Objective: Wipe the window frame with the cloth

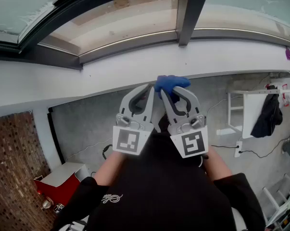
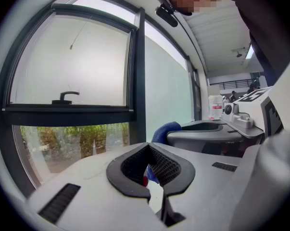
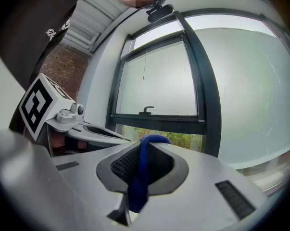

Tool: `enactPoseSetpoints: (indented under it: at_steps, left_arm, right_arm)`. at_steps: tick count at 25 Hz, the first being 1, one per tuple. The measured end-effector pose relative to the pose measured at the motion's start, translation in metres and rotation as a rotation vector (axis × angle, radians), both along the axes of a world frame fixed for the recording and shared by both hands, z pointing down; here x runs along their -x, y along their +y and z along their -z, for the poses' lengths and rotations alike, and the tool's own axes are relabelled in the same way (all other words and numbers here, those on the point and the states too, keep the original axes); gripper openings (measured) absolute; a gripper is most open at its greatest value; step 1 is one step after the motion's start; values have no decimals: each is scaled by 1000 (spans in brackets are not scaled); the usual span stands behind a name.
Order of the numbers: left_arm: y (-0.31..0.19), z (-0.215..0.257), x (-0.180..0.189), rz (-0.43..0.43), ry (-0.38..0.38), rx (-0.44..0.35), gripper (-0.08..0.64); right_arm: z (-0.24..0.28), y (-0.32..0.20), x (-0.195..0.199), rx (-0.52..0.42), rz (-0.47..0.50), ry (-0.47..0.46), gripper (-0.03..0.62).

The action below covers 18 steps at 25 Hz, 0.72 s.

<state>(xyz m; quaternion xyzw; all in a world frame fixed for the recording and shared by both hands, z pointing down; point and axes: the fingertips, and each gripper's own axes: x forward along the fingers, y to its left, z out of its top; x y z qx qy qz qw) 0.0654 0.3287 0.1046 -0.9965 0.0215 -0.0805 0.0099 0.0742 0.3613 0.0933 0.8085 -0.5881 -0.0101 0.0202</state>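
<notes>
My right gripper pinches a thin fold of the blue cloth just short of the window frame, while my left gripper has its jaws closed on nothing, so hard rubbing may pull the cloth out.

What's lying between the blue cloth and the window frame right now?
Only the bare white ledge lies between the cloth and the window frame, as the head view shows.

A red box sits by the brick wall; a dark garment hangs on a rack.
</notes>
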Motion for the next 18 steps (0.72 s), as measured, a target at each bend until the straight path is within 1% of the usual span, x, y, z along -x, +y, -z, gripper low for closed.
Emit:
enactPoseSetpoints:
  at_steps: [10,18]
  left_arm:
    - [2,-1,3,4,2,6,5]
    - [-2,-2,8,33,-1,10,5]
  right_arm:
    - [3,1,2,-20,1,-3,23]
    - [4,-2,6,-25,26,-12,23]
